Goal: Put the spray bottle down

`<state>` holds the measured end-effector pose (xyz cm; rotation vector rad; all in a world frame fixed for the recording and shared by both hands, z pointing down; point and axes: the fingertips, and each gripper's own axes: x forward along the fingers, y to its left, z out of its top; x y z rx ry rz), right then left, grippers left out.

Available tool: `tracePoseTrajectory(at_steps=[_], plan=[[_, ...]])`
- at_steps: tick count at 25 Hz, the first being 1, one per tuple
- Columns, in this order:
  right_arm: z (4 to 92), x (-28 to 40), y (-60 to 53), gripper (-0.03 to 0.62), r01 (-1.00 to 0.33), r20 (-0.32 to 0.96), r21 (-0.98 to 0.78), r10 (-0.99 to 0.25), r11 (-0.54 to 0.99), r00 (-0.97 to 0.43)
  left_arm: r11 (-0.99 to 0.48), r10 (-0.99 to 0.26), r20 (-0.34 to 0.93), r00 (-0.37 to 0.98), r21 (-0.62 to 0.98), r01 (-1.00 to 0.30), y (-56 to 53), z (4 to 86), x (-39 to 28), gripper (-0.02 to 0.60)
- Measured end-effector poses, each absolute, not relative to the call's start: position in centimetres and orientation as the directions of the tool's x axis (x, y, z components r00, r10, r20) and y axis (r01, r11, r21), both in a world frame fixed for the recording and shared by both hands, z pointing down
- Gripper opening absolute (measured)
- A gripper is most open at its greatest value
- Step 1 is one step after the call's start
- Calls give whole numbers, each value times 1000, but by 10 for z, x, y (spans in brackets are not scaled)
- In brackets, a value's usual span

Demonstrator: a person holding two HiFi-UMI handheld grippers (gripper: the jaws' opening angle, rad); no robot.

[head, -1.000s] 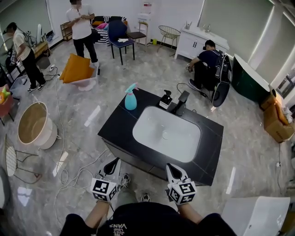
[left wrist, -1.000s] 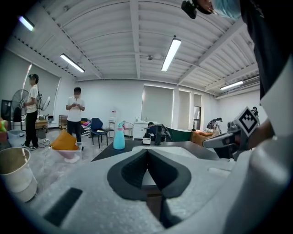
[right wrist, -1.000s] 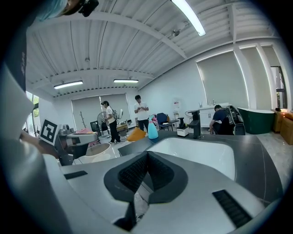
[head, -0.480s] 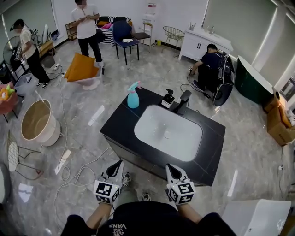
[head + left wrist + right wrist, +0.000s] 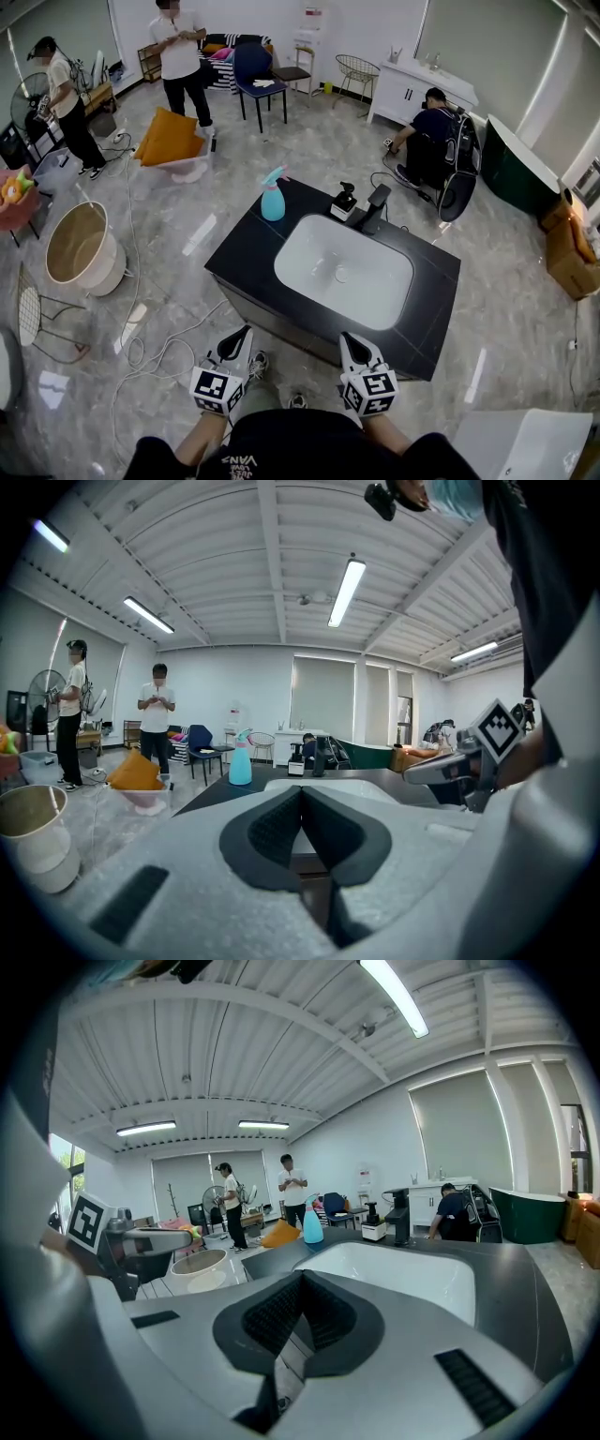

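Note:
A light blue spray bottle (image 5: 273, 197) with a pink trigger stands upright on the far left corner of the black counter (image 5: 242, 255). It also shows in the left gripper view as the spray bottle (image 5: 241, 761) and in the right gripper view as the spray bottle (image 5: 312, 1224). My left gripper (image 5: 240, 335) and right gripper (image 5: 349, 340) hover side by side before the counter's near edge, far from the bottle. The left gripper (image 5: 301, 790) is shut with nothing in it. The right gripper (image 5: 301, 1277) is likewise shut and holds nothing.
A white sink basin (image 5: 292, 246) is set in the counter, with a black faucet (image 5: 372, 204) and a small dispenser (image 5: 343, 201) behind it. Cables (image 5: 155, 352) lie on the floor at left, near a round tub (image 5: 82, 251). Three people (image 5: 181, 47) are further back.
Both grippers stay shut in the same spot. The head view has shifted slightly, so the counter sits a little to the right. The person at far left has shifted.

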<state>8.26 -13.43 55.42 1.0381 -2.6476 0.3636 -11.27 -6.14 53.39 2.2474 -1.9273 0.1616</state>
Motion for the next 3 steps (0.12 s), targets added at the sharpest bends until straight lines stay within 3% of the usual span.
tracePoseTrajectory(at_steps=[3], plan=[[553,81,-135,-3,-689,337,-131,-622,712,-707,-151,-968,193,161,65,-986,-63,533,-112,11]])
